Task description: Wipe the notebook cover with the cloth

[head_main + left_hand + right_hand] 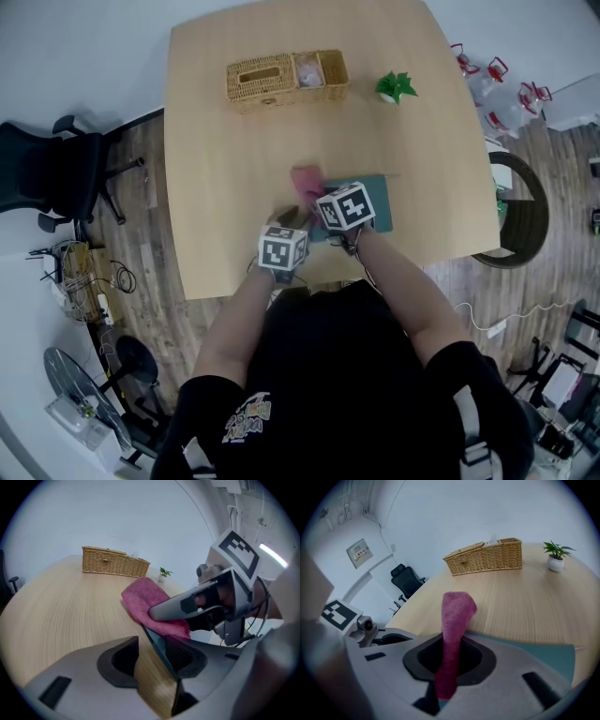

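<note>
A teal notebook (380, 202) lies near the table's front edge. On its left end rests a pink cloth (307, 178), and my right gripper (314, 202) is shut on it. In the right gripper view the cloth (454, 620) runs up out of the jaws of the right gripper (449, 660) and drapes over the notebook (539, 651). My left gripper (286, 220) sits at the notebook's near left corner. In the left gripper view the notebook's thin edge (157, 644) stands between the open jaws of the left gripper (152, 656), close to the right one, with bare wood showing beside it.
A wicker basket (286, 80) and a small potted plant (396, 87) stand at the far side of the wooden table (234, 169). A black office chair (47, 178) is on the floor to the left. Bottles and a round stool are to the right.
</note>
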`<state>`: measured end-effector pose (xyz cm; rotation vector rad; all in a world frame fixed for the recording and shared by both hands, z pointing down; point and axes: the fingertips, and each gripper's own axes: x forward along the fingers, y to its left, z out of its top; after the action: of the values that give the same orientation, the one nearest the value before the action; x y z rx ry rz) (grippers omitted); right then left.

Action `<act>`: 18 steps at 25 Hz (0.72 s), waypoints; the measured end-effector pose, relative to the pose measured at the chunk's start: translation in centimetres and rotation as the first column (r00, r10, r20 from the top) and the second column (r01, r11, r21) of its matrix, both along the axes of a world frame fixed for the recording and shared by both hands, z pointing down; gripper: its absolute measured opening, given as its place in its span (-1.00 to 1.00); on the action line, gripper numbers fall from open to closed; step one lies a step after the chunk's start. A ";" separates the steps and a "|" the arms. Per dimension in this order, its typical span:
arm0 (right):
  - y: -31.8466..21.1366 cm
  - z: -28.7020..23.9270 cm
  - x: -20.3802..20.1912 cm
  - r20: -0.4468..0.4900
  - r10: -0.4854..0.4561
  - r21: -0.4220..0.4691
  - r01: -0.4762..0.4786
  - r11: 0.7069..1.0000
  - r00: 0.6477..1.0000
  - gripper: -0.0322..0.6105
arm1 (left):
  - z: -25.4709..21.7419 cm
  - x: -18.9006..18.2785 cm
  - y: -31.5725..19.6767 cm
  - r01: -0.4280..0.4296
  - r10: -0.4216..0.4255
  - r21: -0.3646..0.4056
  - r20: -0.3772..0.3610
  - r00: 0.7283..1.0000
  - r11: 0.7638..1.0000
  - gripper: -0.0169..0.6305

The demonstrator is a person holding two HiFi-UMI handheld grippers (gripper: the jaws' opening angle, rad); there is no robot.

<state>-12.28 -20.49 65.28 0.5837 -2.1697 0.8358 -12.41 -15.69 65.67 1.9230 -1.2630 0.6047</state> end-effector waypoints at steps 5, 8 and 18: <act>-0.5 0.0 0.8 0.000 0.024 0.012 -0.024 1.000 1.000 -0.71 | 0.0 0.0 0.0 0.001 -0.001 -0.004 -0.002 1.000 1.000 -0.41; -0.9 0.0 1.7 0.001 0.040 0.012 -0.040 0.999 0.999 -0.71 | 0.0 0.0 0.0 0.003 -0.003 -0.004 0.000 1.000 1.000 -0.41; -3.4 0.3 7.8 -0.001 0.183 0.001 -0.183 0.983 0.983 -0.70 | 0.0 0.0 0.1 0.000 0.000 -0.005 0.002 1.000 1.000 -0.41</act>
<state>-4.44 -23.88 65.63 0.7940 -2.1383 0.9307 -12.38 -15.61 65.64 1.9187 -1.2614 0.6090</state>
